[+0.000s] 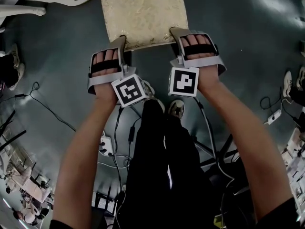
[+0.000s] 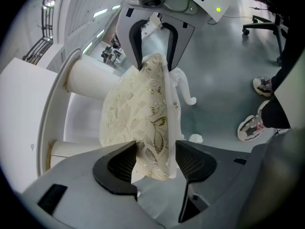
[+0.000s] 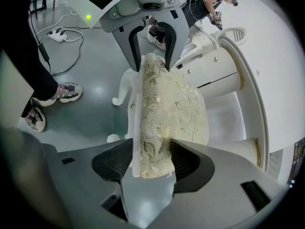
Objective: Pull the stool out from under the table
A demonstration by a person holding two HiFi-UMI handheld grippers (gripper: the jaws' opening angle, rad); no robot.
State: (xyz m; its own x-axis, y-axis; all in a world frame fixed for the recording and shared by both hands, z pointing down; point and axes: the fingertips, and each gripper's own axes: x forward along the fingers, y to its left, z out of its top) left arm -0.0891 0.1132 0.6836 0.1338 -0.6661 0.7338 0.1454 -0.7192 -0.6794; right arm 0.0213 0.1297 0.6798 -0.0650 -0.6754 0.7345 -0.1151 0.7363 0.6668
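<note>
As left gripper (image 2: 153,160) and right gripper (image 3: 151,160) fingers clamp its near edge, the stool (image 1: 143,13) runs lengthwise away.

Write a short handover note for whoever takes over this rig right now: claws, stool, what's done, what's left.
Left claw: shut on the near edge of the cream leaf-patterned upholstered stool.
Right claw: shut on the same edge, beside it.
Stool: on the grey floor, far end by the fluted legs of the white table.
Done: both grips set.
Left: draw it back clear of the table; how far under it sits is unclear.
</note>
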